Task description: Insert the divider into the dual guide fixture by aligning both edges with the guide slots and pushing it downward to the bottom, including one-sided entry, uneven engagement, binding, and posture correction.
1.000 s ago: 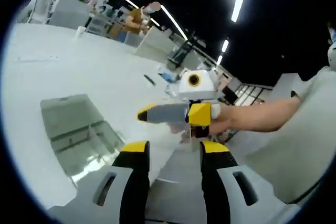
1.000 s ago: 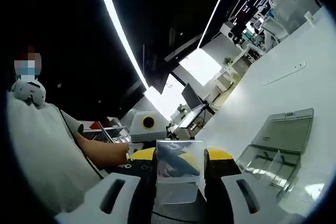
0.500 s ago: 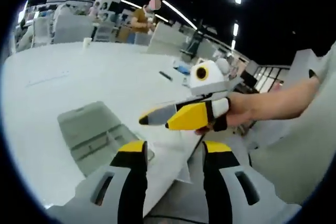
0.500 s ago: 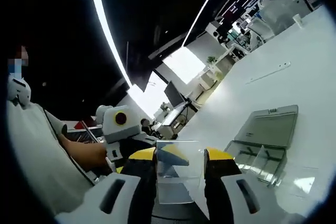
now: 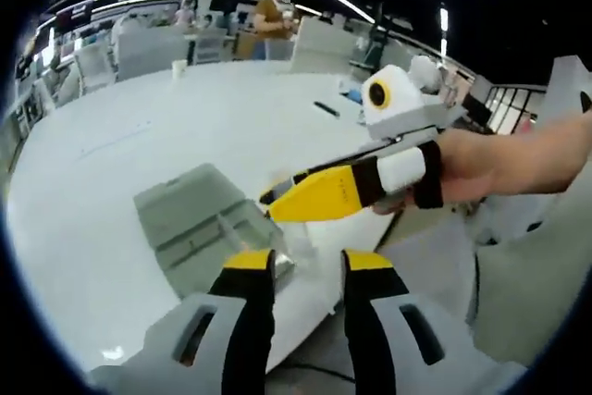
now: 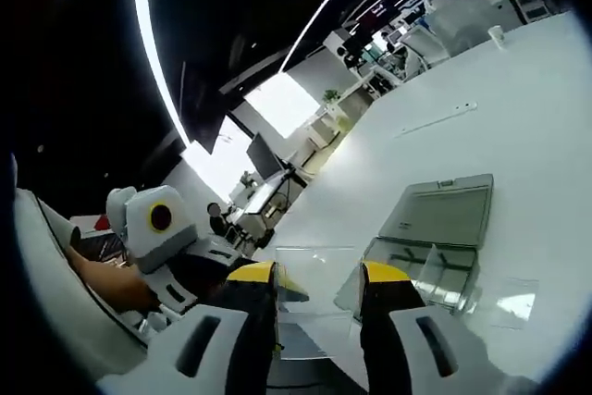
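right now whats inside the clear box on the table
In the right gripper view the clear box lies open, lid folded back. Inside stand thin clear partition walls; the compartments look bare, but glare and the right gripper, shut on the clear divider, hide the near corner.

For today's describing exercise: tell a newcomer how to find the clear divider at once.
Start at the big white table, where a clear plastic box with its lid open sits. Nearer the camera, between the right gripper's yellow-tipped jaws, is the clear flat divider. Unlike the box, it is one loose, see-through sheet held off the table.

open office: rows of desks (image 5: 139, 39), strip ceiling lights (image 6: 148, 62).
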Motion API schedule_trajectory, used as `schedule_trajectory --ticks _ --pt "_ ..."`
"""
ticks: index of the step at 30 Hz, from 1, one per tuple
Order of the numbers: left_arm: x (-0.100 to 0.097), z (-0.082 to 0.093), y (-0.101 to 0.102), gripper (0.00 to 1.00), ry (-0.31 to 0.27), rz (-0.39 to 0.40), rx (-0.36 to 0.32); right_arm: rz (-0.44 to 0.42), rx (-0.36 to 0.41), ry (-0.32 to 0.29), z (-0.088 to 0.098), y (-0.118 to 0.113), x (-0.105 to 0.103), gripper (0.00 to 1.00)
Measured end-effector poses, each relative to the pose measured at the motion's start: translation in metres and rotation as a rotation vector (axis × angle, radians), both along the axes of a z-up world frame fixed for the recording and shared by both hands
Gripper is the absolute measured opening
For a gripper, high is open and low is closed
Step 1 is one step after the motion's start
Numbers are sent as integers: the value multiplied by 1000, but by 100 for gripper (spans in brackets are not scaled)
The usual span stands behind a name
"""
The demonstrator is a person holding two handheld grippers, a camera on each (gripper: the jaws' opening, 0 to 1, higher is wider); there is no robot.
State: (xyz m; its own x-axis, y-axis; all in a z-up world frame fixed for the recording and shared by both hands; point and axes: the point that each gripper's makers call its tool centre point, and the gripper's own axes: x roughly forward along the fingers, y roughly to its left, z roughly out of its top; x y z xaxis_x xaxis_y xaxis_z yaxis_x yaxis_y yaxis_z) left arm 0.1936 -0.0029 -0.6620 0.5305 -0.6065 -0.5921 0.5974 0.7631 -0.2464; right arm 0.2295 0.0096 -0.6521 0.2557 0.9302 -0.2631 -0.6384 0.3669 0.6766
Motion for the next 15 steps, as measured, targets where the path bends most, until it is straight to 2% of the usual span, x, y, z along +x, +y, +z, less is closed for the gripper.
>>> schedule_trajectory --ticks 5,9,15 --pt "2 -2 2 19 9 43 16 -30 -27 7 2 4 1 31" --pt "5 -3 3 16 10 79 34 -58 -84 3 -1 4 1 31" --pt "7 -8 4 12 20 109 69 -67 -119 27 -5 7 -3 31"
